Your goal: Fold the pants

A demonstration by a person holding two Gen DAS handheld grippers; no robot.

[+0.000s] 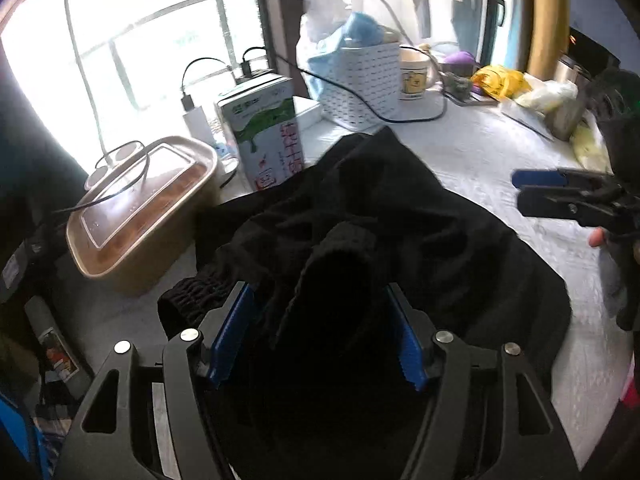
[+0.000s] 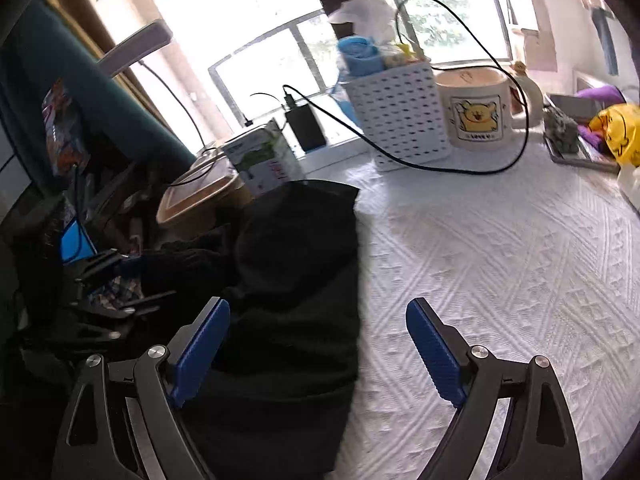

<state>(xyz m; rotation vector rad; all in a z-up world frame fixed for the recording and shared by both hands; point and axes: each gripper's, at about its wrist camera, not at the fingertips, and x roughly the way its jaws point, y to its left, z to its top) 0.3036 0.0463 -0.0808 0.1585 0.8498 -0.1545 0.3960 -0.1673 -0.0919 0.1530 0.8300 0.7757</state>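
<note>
Crowding the pants [image 1: 360, 216]: food container [image 1: 148, 208], milk carton [image 1: 268, 136], white basket [image 1: 360, 80].

White textured tablecloth [image 2: 500, 264] up front; behind it a white perforated basket [image 2: 400, 116] just beside a bear-print mug [image 2: 476, 112], black cable [image 2: 448, 166] looping past. Green-and-white milk carton [image 1: 266, 136] stands near a lidded tan container [image 1: 144, 208].

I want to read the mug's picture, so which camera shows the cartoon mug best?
The right wrist view: the mug faces it, large and sharp, its yellow cartoon plain. The left wrist view shows it small, far off, print unclear.
</note>
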